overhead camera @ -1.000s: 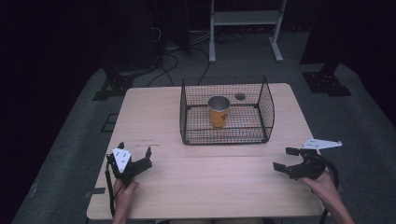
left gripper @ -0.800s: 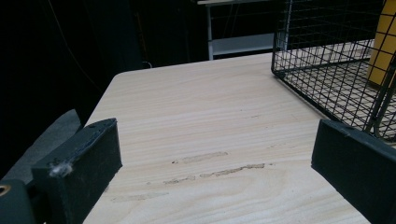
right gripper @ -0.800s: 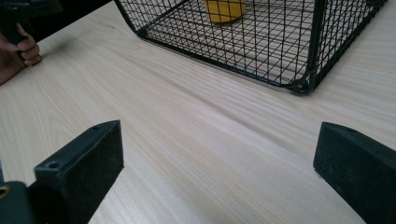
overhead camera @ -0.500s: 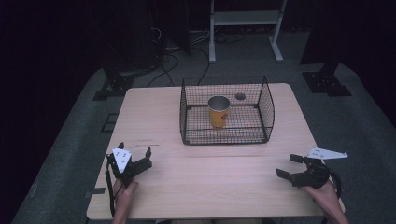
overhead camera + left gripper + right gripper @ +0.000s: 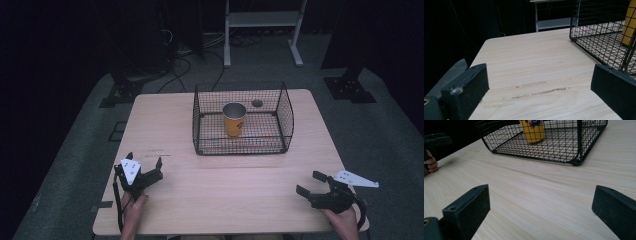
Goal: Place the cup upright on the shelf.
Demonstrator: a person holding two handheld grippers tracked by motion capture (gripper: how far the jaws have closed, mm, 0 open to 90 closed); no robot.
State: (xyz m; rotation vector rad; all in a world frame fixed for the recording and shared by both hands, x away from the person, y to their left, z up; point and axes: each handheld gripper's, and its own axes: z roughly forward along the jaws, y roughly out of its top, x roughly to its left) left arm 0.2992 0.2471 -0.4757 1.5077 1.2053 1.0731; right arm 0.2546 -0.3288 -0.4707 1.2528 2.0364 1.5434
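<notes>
A black wire basket (image 5: 243, 120) stands on the far middle of the wooden table (image 5: 225, 185). Inside it an orange cup (image 5: 234, 119) stands upright, also seen in the right gripper view as the cup (image 5: 532, 130) behind the basket mesh (image 5: 564, 142). My left gripper (image 5: 144, 166) rests open near the table's front left, nothing between its jaws. My right gripper (image 5: 311, 183) is open near the front right corner, also holding nothing. In the left gripper view the basket (image 5: 604, 37) lies ahead to the right.
A small dark round spot (image 5: 257, 103) shows on the table behind the cup. A white shelf frame (image 5: 262, 25) and cables stand on the dark floor beyond the table. The other hand (image 5: 430, 162) with its gripper appears at the left of the right gripper view.
My right gripper has moved back toward the table's front right corner and a little lower. The left gripper has stayed in place.
</notes>
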